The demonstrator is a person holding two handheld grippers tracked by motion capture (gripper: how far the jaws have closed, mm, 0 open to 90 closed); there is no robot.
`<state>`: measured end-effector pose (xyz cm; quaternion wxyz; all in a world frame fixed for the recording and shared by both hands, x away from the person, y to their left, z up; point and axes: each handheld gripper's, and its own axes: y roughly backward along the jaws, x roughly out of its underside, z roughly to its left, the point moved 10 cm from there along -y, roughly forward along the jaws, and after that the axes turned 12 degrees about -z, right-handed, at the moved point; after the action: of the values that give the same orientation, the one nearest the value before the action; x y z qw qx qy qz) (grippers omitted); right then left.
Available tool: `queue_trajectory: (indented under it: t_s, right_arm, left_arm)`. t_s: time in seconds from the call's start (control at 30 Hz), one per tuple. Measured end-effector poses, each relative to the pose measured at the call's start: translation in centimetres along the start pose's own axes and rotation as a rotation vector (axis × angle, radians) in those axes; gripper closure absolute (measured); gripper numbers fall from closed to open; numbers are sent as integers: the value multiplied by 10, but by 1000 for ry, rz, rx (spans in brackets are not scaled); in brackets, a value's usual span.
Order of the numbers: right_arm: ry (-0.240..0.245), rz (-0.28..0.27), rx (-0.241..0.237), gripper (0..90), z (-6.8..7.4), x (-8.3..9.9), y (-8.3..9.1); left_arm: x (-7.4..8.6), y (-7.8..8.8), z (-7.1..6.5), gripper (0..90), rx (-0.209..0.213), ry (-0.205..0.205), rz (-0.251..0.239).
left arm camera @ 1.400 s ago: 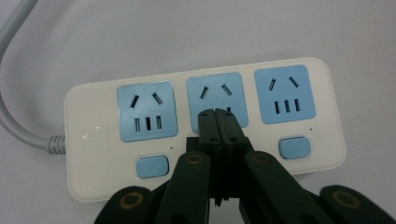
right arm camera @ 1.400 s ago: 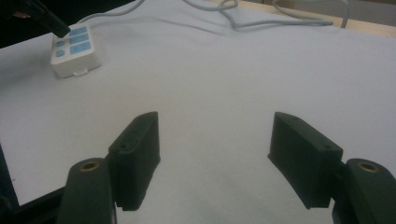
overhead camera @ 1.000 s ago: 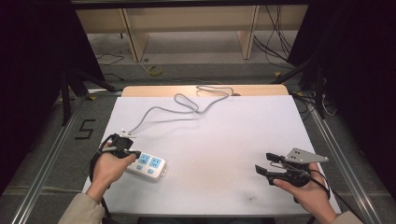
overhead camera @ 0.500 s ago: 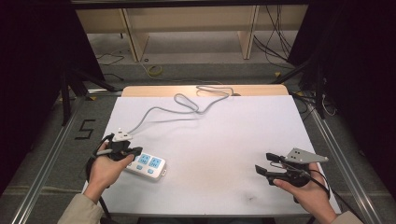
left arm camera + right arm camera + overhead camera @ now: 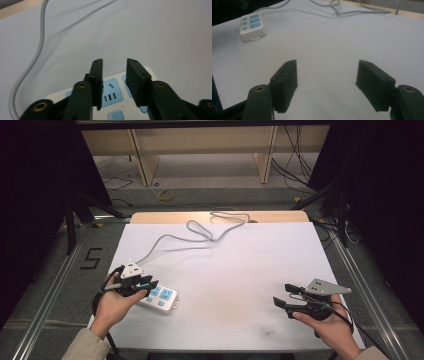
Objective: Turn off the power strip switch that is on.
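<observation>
The white power strip [image 5: 159, 297] lies flat near the left front corner of the white surface [image 5: 235, 270], its blue socket faces turned up; its grey cord [image 5: 200, 234] runs away from it toward the far edge, looping there before it leaves the surface. The left gripper [image 5: 149, 286], held in the person's left hand [image 5: 114, 302], hangs just over the near end of the strip; in the left gripper view the power strip [image 5: 112, 96] sits directly below and a little beyond the two black jaws, with one blue socket panel showing in the gap between them. Those jaws have just been opening and now stand parted, released, with nothing pressed between their pads (the strip lies under them, not in them); whether a tip brushes the casing I cannot tell. The cord [image 5: 30, 65] curves past on the left of that view.

The right gripper [image 5: 283, 296], in the right hand [image 5: 330, 327], rests low near the right front corner, well apart from the strip; its jaws stand wide and empty, pointing across the bare surface toward the left. In the right gripper view the power strip [image 5: 252, 23] lies far off at the upper left, beyond the spread jaws.
</observation>
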<state>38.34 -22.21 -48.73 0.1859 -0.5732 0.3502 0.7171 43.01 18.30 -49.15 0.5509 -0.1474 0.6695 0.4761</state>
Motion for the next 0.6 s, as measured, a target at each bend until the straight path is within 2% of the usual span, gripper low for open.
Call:
queue_trajectory:
  t_s: [0.1, 0.13, 0.33, 0.47, 0.6]
  right_arm:
    - [0, 0, -3, 334, 1, 0, 0]
    - [-1, 1, -2, 333, 1, 0, 0]
    - [1, 2, -3, 330, 0, 0, 0]
    - [2, 1, -8, 326, 1, 1, 0]
    - [2, 5, -8, 320, 1, 1, 0]
  left_arm:
    - [-1, -3, -1, 513, -1, -34, -18]
    - [-2, -4, -2, 479, 8, -33, -25]
    - [-8, -7, -15, 299, 69, 18, -87]
    - [-13, -7, -27, 254, 115, 12, -126]
    - [-13, -4, -39, 226, 149, -14, -152]
